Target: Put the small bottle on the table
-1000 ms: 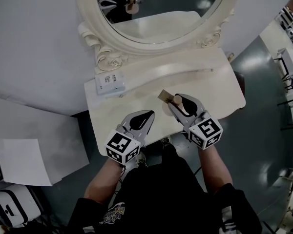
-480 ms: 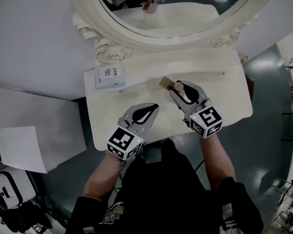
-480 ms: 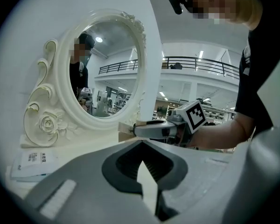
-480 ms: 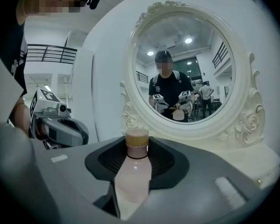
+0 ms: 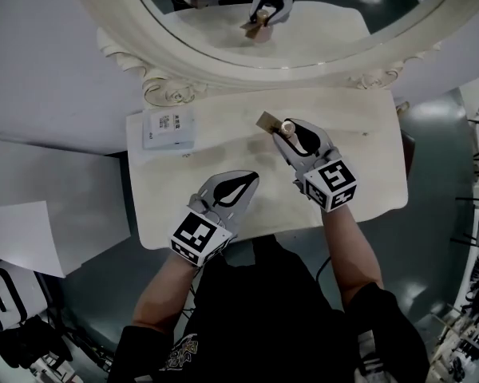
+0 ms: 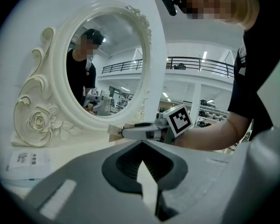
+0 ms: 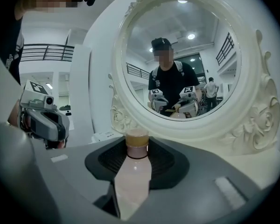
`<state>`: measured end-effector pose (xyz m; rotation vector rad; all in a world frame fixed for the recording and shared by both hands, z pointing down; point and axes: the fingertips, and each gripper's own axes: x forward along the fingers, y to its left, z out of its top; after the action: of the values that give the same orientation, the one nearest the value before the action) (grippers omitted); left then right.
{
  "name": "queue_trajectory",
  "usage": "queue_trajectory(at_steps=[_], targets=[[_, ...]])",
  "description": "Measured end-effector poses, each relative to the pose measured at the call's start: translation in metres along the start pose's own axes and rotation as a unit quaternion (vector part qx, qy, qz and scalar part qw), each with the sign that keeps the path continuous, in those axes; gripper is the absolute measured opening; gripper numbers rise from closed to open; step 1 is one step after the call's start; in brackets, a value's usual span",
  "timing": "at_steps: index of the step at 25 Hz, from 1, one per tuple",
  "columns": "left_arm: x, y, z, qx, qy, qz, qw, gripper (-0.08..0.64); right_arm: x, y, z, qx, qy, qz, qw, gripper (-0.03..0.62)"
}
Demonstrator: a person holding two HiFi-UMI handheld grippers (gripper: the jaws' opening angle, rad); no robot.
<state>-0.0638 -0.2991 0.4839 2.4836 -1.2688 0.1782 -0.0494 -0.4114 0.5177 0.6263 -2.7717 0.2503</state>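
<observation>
The person wore a black short-sleeved top (image 5: 279,309) with pale print on it. The grey left hand-held gripper (image 5: 246,180) and right hand-held gripper (image 5: 286,128) each carried a white cube with black square markers (dark ribbed pads (image 6: 126,164) inside).

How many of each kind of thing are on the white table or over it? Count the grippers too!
Small pink bottle with a tan cap: 1
Flat white box: 1
Oval cream-framed mirror: 1
Grey grippers with marker cubes, the left gripper and the right gripper: 2
Total: 5
</observation>
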Motion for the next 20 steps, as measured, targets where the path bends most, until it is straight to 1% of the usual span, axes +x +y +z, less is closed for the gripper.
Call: queue_trajectory(at_steps=[13, 20], targets=[[0.014, 0.018, -0.002, -0.016, -0.003, 0.034, 0.9993, 0.0, 0.039, -0.032, -0.007, -0.005, 0.0, 0.02, 1.0, 0.164], [0.011, 0.026, -0.008, -0.028, 0.003, 0.049, 0.9984, 0.0, 0.056, -0.037, -0.003, -0.023, -0.01, 0.027, 0.999, 0.164]])
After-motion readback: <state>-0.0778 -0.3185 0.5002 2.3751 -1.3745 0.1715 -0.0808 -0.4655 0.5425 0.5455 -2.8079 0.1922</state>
